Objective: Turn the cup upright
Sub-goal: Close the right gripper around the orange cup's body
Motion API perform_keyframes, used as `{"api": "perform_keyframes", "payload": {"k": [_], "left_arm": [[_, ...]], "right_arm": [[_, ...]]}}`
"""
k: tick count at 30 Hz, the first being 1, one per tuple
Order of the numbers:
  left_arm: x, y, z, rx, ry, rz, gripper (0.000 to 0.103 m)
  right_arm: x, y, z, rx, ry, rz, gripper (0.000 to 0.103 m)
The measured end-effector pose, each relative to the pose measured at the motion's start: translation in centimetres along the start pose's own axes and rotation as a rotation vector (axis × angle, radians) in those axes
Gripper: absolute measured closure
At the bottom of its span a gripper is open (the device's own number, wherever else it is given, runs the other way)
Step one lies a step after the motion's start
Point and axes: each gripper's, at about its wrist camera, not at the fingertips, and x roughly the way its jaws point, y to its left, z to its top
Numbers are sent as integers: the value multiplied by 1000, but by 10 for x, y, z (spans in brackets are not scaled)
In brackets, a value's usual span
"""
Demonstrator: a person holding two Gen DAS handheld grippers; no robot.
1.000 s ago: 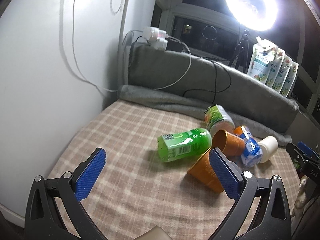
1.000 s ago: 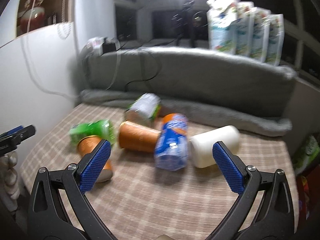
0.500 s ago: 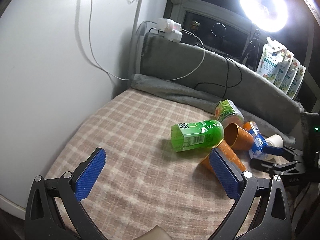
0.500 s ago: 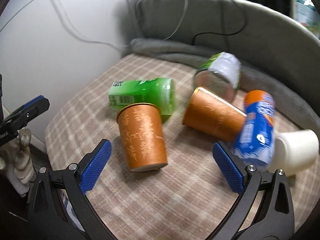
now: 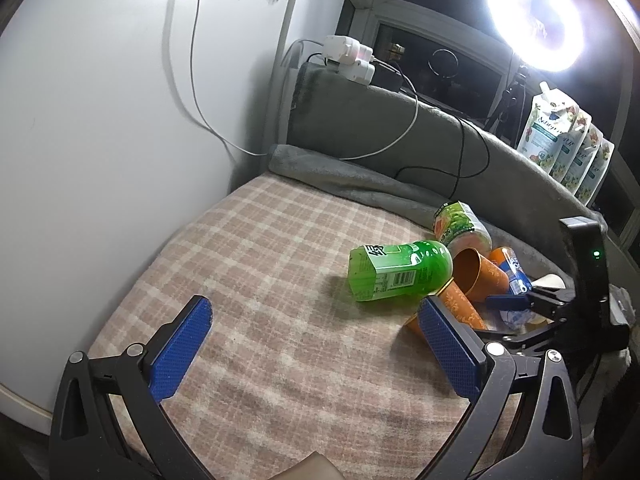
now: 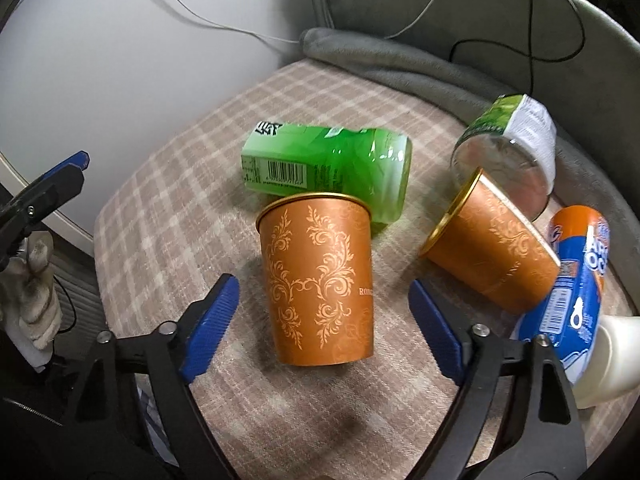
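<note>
Right gripper [image 6: 320, 324] is closing in from half a second ago, jaws wide and empty, now straddling the near copper cup [image 6: 318, 280], probably lying on its side; grasp looks imminent. Left gripper [image 5: 316, 344] is idling open, empty.

Copper cup [image 6: 320, 280] (floral), on side

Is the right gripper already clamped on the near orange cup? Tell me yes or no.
No: the right gripper is open, both fingers clear of the orange cup lying between them.

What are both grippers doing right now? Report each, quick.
Left gripper: open, holding nothing.
Right gripper: open, fingers either side of the nearer copper cup, not gripping it.
</note>
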Motion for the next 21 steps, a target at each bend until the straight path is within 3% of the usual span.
{"api": "perform_keyframes", "payload": {"k": [6, 12, 21], "left_arm": [[2, -1, 0, -7, 13, -18, 1], [3, -4, -4, 1, 27, -34, 1], [2, -9, -6, 13, 34, -52, 1]], "right_arm": [[8, 4, -3, 7, 42, 7, 40], [4, 2, -7, 63, 34, 9, 41], [-28, -4, -38, 278, -55, 16, 41]]}}
